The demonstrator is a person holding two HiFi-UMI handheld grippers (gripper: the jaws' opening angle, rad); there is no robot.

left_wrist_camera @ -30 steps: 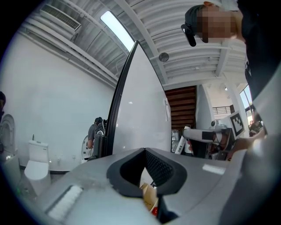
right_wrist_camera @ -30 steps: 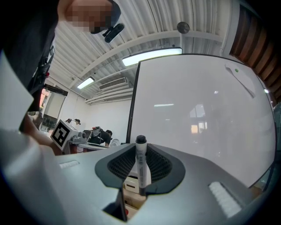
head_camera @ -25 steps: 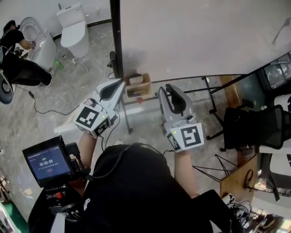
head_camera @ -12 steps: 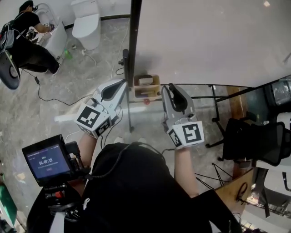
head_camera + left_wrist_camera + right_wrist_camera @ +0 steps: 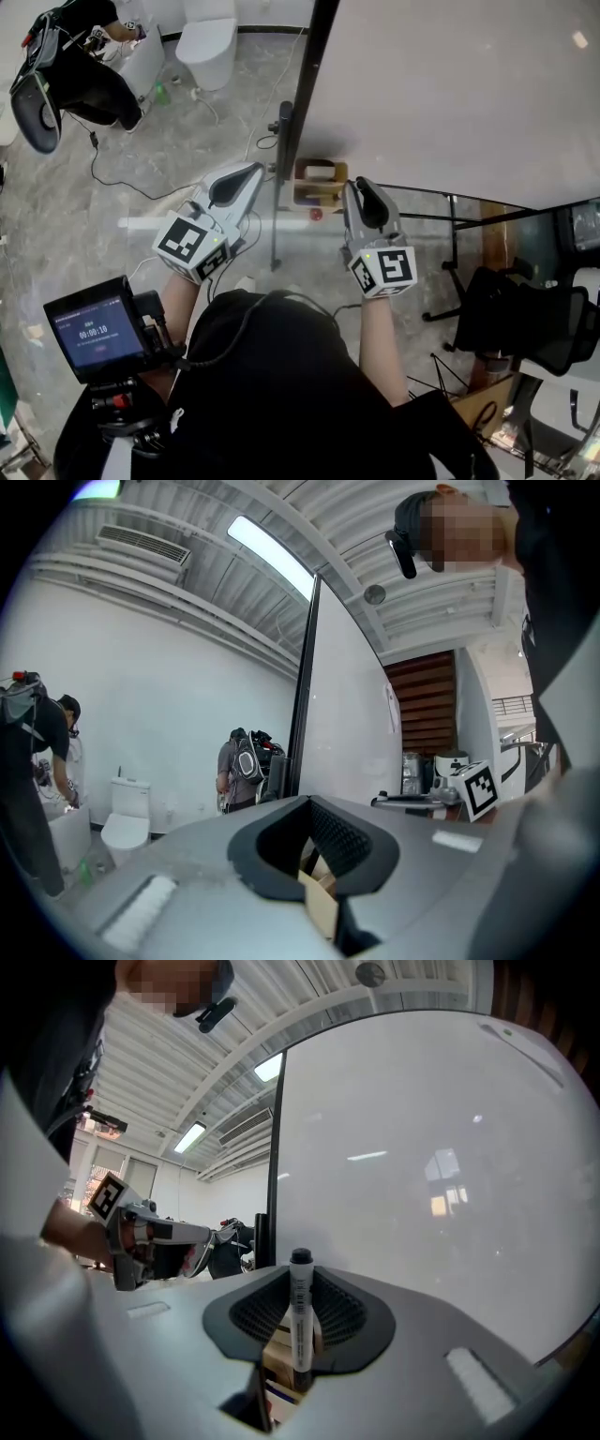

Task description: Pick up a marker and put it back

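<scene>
Left hand-held gripper (image 5: 311, 847) agape, right (image 5: 299, 1326) clamped.

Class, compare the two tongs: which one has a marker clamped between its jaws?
The right tongs: a white marker with a black cap stands upright, clamped between its jaws. The left tongs grip nothing.

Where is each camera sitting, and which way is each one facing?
Head view: on the person's head, aimed steeply down at the left claw, right claw, wooden box and whiteboard; forearms and dark top show.
Left gripper view: on the left claw, looking level along open jaws past the whiteboard's edge toward a toilet; dark top at right.
Right gripper view: on the right claw, facing the whiteboard, marker gripped upright; dark top at left.
Shared: each gripper view catches the other claw.
</scene>
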